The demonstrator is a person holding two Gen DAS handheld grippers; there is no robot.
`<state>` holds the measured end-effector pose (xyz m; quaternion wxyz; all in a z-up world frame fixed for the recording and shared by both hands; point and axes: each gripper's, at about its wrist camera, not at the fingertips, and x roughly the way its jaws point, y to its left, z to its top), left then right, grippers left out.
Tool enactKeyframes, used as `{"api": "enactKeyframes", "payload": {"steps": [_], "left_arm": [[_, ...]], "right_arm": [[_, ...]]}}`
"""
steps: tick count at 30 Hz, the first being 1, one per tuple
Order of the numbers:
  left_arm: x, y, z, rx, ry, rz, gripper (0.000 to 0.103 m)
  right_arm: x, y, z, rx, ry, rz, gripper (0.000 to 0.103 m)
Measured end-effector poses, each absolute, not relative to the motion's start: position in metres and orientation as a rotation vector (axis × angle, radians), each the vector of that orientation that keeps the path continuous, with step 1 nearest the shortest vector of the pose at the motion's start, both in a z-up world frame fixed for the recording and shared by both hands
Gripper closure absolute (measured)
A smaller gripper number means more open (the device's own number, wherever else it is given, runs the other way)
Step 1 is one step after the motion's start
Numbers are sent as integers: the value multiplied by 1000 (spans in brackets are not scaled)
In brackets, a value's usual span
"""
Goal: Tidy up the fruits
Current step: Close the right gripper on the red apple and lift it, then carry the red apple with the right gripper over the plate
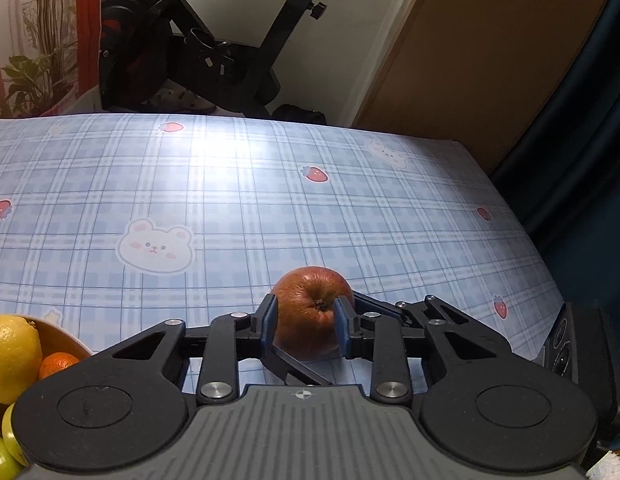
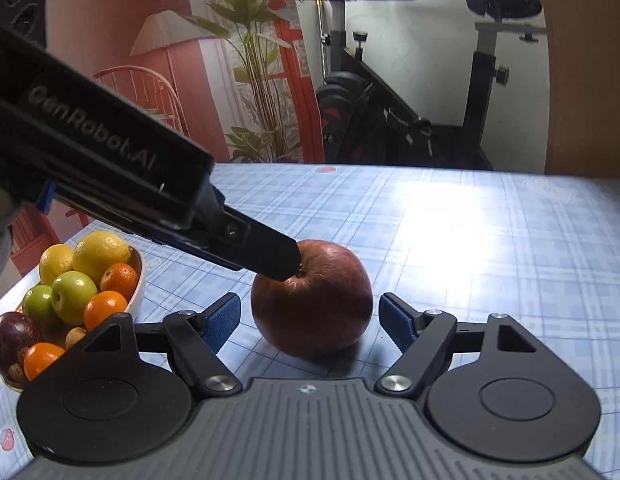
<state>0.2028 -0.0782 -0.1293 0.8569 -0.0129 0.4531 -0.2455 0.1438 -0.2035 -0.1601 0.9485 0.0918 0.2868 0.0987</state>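
Observation:
A red apple (image 1: pixel 310 312) (image 2: pixel 312 300) rests on the blue plaid tablecloth. My left gripper (image 1: pixel 307 320) is shut on the apple, its blue pads (image 1: pixel 270 326) pressed to both sides; in the right wrist view it reaches in from the upper left (image 2: pixel 270 254) and covers the apple's top. My right gripper (image 2: pixel 310 322) is open, its blue pads (image 2: pixel 224 320) standing apart on either side of the apple without touching it. A bowl (image 2: pixel 138 284) holds lemons, green fruits, oranges and a dark purple fruit at the left; it also shows in the left wrist view (image 1: pixel 66 336).
The table's far edge (image 1: pixel 270 118) and right edge (image 1: pixel 522 232) drop off. An exercise bike (image 2: pixel 410 112), a plant (image 2: pixel 258 80) and a chair (image 2: pixel 146 88) stand beyond the table. A brown door (image 1: pixel 490 52) is at the right.

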Motion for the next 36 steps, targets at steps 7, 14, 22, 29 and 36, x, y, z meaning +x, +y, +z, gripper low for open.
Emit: {"api": "enactKeyframes", "payload": {"steps": [7, 14, 22, 29, 36], "left_arm": [[208, -78, -132, -40, 970, -512, 80], [207, -78, -132, -37, 973, -502, 80], [199, -68, -131, -54, 979, -502, 80], [181, -55, -131, -40, 976, -537, 78], [175, -42, -133, -95, 995, -533, 75]], "right_arm": [[144, -207, -162, 208, 596, 203, 32], [138, -204, -162, 199, 596, 224, 34], [133, -197, -163, 171, 602, 277, 34], [119, -189, -163, 155, 606, 315, 34], [110, -182, -164, 146, 608, 353, 34]]}}
